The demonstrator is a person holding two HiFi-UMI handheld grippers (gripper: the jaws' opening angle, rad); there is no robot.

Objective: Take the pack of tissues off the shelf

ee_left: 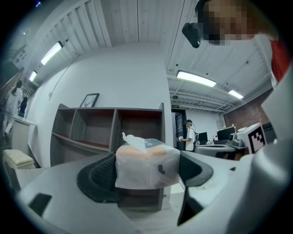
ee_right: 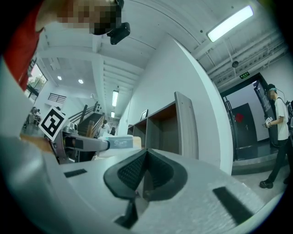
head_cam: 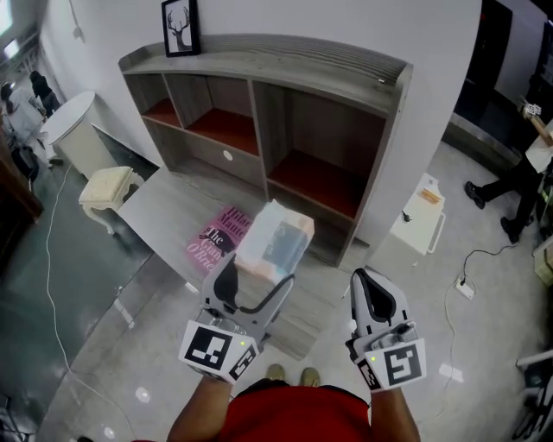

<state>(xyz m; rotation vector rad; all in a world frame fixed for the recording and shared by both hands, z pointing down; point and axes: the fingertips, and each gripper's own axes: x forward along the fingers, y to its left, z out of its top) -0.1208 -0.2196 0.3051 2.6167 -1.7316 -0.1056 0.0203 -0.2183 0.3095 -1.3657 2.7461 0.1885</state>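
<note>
The pack of tissues [head_cam: 275, 240], a soft clear-wrapped pack with a peach and blue print, is held in the air in front of the grey shelf unit [head_cam: 276, 121]. My left gripper [head_cam: 255, 278] is shut on it, with both black pads pressed against its sides. In the left gripper view the pack of tissues [ee_left: 146, 162] fills the gap between the jaws, a white tissue sticking up from its top. My right gripper [head_cam: 370, 292] hangs to the right, shut and with nothing in it; in its own view the right gripper [ee_right: 144, 176] shows its pads pressed together.
A low grey table [head_cam: 186, 216] stands before the shelf with a pink book [head_cam: 220, 237] on it. A framed deer picture [head_cam: 180, 26] sits on the shelf top. A white stool [head_cam: 108, 186] and round table [head_cam: 73, 121] are at left. People stand at the far left and right.
</note>
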